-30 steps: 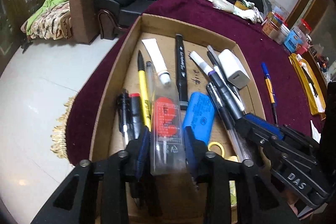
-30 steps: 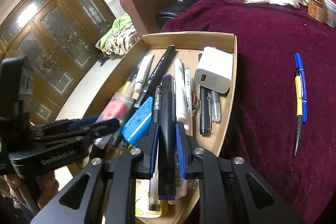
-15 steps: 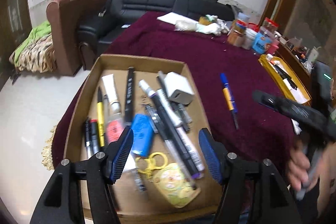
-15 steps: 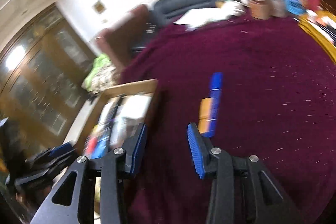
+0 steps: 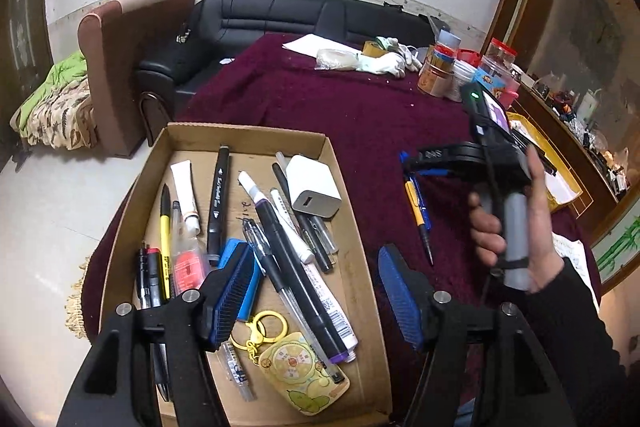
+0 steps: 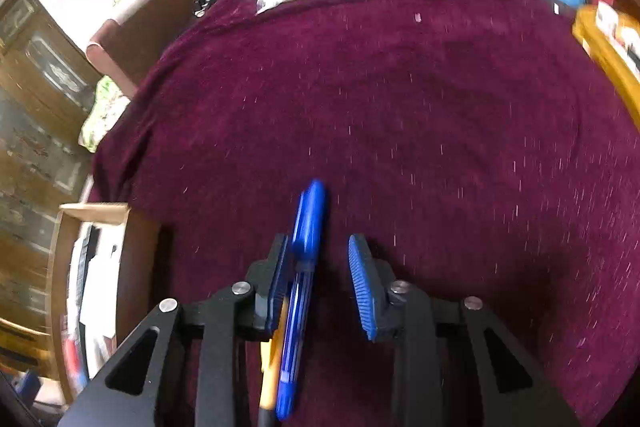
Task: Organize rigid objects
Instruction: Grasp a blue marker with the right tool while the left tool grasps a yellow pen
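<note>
- Two pens, a blue pen (image 6: 306, 247) and a yellow pen (image 6: 274, 355), lie side by side on the maroon cloth (image 6: 400, 107) between the fingers of the right gripper (image 6: 320, 263); its jaws are closing, the left pad is just beside the blue pen, and the right pad stands clear of it, so nothing is gripped.
- In the left wrist view the same pair shows on the cloth to the right of the cardboard tray (image 5: 360, 267), under the right gripper's tip, with a hand (image 5: 516, 223) around that gripper's grey handle.
- The left gripper (image 5: 316, 291) hangs open and empty above the near end of the tray, its left pad over a blue eraser-like block (image 5: 240, 255), its right pad over the tray's right wall.
- Inside the tray lie one white charger (image 5: 312, 187), one white tube (image 5: 185, 191), one black marker (image 5: 218, 199), one yellow pencil (image 5: 165, 235), one yellow keyring tag (image 5: 304, 367), and several more pens crossing one another, too overlapped for a sure count.
- At the far end of the desk lie a sheet of paper (image 5: 308, 45), white gloves (image 5: 384, 61) and a cluster of jars (image 5: 452, 73).
- One yellow tray (image 5: 560, 175) sits at the right edge.
- Beyond the desk stand a black sofa (image 5: 280, 19) and a brown armchair (image 5: 120, 67).
</note>
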The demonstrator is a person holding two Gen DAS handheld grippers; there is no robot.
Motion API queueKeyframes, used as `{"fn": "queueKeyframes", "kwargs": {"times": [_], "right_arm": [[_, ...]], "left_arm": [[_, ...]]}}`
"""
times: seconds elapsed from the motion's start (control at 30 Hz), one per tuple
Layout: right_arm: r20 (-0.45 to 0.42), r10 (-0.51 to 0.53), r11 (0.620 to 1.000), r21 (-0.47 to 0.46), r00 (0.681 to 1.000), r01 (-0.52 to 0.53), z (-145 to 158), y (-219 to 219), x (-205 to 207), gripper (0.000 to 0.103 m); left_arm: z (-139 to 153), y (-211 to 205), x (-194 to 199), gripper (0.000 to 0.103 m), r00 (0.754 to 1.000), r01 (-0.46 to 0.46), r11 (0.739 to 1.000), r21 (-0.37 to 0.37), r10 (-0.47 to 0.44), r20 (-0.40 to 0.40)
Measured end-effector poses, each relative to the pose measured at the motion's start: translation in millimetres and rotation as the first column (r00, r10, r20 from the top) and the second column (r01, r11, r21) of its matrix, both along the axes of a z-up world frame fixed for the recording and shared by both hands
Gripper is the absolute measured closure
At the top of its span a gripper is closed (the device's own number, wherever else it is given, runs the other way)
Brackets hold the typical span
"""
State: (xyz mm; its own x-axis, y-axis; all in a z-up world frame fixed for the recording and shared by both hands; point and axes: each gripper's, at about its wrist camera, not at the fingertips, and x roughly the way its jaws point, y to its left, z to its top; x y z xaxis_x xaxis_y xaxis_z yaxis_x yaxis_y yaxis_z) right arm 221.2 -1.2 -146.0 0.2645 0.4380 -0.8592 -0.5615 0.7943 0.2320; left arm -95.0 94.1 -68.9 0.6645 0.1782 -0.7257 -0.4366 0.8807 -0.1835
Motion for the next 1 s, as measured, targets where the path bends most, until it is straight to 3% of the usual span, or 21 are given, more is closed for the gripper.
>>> {"fn": "queueKeyframes", "kwargs": {"times": [0.13,0.2,0.4,0.6,0.83,0.9,1.0], "right_arm": [[0.104,0.038,0.993,-0.112,0.994,-0.026,0,16,-16,0.085],[0.106,0.082,0.989,-0.128,0.991,-0.068,0,15,-25,0.092],[-0.009,0.045,0.999,-0.017,0.999,-0.045,1,-37,-21,0.093],[-0.053,0.011,0.999,0.032,0.999,-0.009,0,-103,-47,0.093],[0.003,-0.013,0.997,0.082,1.0,0.013,-2,-141,-92,0.092],[-0.003,-0.021,0.994,0.111,1.0,0.022,-3,-151,-101,0.081],[0.01,-0.002,0.99,0.138,1.0,0.001,-3,-160,-115,0.077]], "left_arm": [[-1,-7,2,0.035,1.0,0.009,1.0,-0.002,-0.009,-0.008],[-2,-12,4,0.035,1.0,0.019,1.0,0.001,-0.019,-0.014],[-2,-26,12,0.035,0.998,0.06,0.998,-0.019,-0.06,-0.028],[2,-50,43,0.035,0.988,0.142,0.989,-0.046,-0.144,-0.048],[-19,-77,127,0.035,0.949,0.258,0.958,-0.121,-0.275,-0.153],[-31,-78,154,0.035,0.941,0.255,0.96,-0.117,-0.275,-0.198],[-53,-82,184,0.035,0.916,0.269,0.954,-0.134,-0.296,-0.27]]}}
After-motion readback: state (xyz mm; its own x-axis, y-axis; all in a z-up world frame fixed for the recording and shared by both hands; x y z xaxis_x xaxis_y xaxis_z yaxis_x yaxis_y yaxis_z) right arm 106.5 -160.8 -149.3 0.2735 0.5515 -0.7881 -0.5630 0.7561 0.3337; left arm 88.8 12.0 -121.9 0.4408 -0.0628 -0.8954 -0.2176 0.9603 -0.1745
